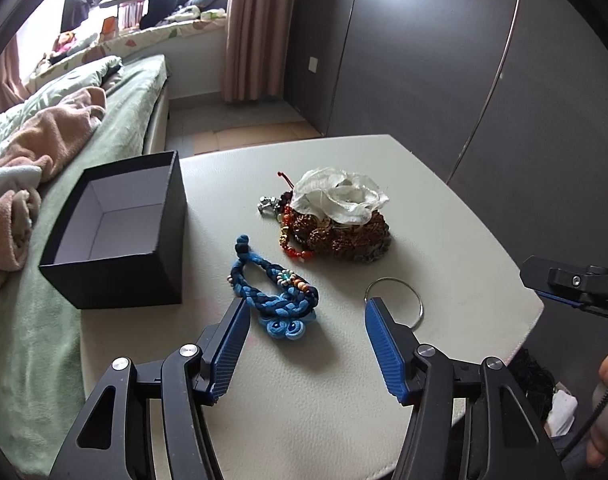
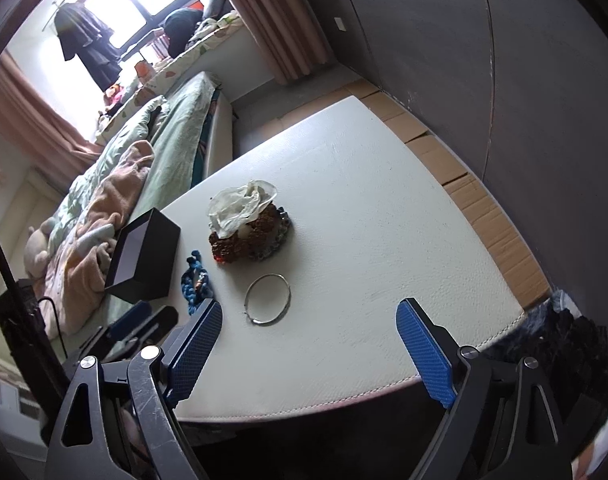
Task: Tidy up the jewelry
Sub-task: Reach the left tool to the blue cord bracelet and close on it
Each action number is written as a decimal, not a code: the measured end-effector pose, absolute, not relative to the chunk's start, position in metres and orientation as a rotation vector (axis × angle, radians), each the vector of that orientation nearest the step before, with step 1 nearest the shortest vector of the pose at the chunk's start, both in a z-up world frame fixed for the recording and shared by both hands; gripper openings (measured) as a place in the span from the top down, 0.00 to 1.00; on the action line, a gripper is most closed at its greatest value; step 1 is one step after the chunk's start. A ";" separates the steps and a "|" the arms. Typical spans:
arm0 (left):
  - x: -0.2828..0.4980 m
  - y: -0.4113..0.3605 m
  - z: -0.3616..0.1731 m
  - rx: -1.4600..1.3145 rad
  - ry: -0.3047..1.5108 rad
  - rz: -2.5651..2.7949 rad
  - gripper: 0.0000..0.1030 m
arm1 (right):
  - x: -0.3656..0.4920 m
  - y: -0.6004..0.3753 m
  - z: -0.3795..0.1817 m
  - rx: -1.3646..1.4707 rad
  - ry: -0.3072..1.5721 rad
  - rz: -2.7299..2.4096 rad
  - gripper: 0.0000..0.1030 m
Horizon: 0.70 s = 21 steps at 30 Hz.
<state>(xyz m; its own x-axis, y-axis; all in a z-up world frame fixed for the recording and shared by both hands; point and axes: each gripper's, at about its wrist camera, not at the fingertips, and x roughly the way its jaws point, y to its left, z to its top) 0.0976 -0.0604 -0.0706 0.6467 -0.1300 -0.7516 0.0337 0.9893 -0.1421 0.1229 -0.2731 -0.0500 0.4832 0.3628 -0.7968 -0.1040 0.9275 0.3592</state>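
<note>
A blue braided bracelet lies on the white table, just ahead of my open left gripper. A silver bangle lies by the left gripper's right finger. A heap of brown and red bead bracelets with a white fabric flower on top sits further back. An open, empty black box stands at the table's left edge. My right gripper is open and empty above the near edge, with the bangle, the blue bracelet, the heap and the box ahead of it.
A bed with a green sheet and rumpled blankets runs along the table's left side. A dark wardrobe stands behind and to the right. The right gripper shows at the right edge of the left wrist view.
</note>
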 end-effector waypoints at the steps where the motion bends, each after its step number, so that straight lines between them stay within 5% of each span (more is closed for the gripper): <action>1: 0.101 -0.061 -0.073 -0.118 0.873 -0.091 0.40 | 0.124 -0.275 -0.051 0.281 1.035 0.283 0.16; 12: 0.125 -0.065 -0.098 -0.106 0.936 -0.048 0.45 | 0.140 -0.268 -0.068 0.274 1.085 0.267 0.16; 17: 0.128 -0.055 -0.098 -0.111 0.930 -0.030 0.70 | 0.146 -0.252 -0.077 0.223 1.121 0.301 0.16; 19: 0.125 -0.047 -0.090 -0.165 0.917 -0.062 0.89 | 0.147 -0.245 -0.079 0.188 1.127 0.314 0.16; 21: 0.122 -0.044 -0.083 -0.179 0.902 -0.069 0.89 | 0.149 -0.235 -0.080 0.132 1.129 0.328 0.16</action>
<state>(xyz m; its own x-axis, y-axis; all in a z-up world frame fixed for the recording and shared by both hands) 0.1218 -0.0437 -0.0833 0.6188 -0.1353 -0.7738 -0.0154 0.9828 -0.1841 0.1488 -0.2352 -0.0805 0.3857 0.3228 -0.8643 -0.1899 0.9445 0.2680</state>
